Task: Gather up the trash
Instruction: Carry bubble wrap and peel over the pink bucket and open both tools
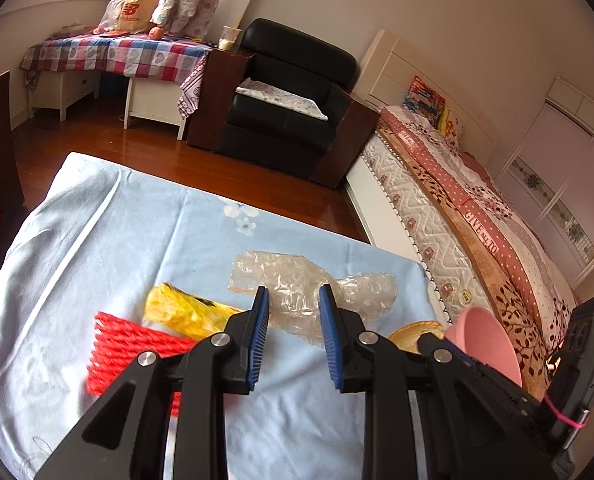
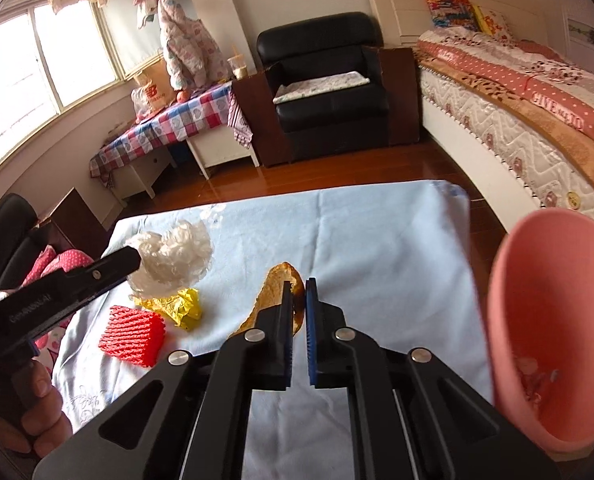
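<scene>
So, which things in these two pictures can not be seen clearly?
- Brown peel: the right hand-held gripper covers its near part in the right wrist view.
- Pink bin: its base is cut off by the edge of the right wrist view.
- Red foam net: the left hand-held gripper hides its near part in the left wrist view.

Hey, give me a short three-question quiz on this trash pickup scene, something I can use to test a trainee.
1. True or false: the red foam net sleeve lies inside the pink plastic bin.
2. What does the left hand-held gripper hold? A: yellow crumpled wrapper. B: crumpled clear plastic. C: nothing.
3. Fill in: the right hand-held gripper is shut on the ___.

Key: 1 false, it lies on the light blue cloth. 2 B. 3 brown peel.
</scene>
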The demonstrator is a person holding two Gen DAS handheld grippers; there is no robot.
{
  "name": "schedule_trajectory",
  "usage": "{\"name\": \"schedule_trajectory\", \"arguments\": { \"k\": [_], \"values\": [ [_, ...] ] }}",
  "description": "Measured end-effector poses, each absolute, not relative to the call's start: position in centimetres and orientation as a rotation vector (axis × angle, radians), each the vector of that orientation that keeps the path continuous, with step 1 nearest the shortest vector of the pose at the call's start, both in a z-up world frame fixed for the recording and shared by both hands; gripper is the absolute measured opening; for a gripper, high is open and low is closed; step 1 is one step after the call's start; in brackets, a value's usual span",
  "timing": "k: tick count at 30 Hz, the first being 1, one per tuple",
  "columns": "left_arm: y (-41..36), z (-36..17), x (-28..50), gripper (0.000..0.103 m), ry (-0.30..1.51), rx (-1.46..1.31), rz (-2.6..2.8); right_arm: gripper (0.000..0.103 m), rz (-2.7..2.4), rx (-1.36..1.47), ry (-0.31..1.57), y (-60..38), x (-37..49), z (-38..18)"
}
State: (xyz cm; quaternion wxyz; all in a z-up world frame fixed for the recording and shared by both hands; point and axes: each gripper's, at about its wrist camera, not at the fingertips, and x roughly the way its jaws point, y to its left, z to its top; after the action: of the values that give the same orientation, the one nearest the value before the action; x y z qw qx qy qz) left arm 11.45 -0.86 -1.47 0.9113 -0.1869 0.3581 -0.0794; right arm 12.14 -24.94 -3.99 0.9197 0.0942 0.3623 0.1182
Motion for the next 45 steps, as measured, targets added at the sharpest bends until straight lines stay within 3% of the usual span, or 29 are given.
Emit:
{"name": "schedule_trajectory", "arguments": {
  "k": [20, 45],
  "values": [
    [-17.3, 1.5, 7.9, 0.025, 0.735, -0.160, -0.387, 0.006, -0.070, 0.250, 0.638, -40.7, 4.9, -2.1],
    [-29.5, -2.1, 8.9, 0.026, 0.810, 0.050, -0.530, 0.006, -0.183, 0.291, 0.670, -46.6, 5.1, -5.3]
  ]
}}
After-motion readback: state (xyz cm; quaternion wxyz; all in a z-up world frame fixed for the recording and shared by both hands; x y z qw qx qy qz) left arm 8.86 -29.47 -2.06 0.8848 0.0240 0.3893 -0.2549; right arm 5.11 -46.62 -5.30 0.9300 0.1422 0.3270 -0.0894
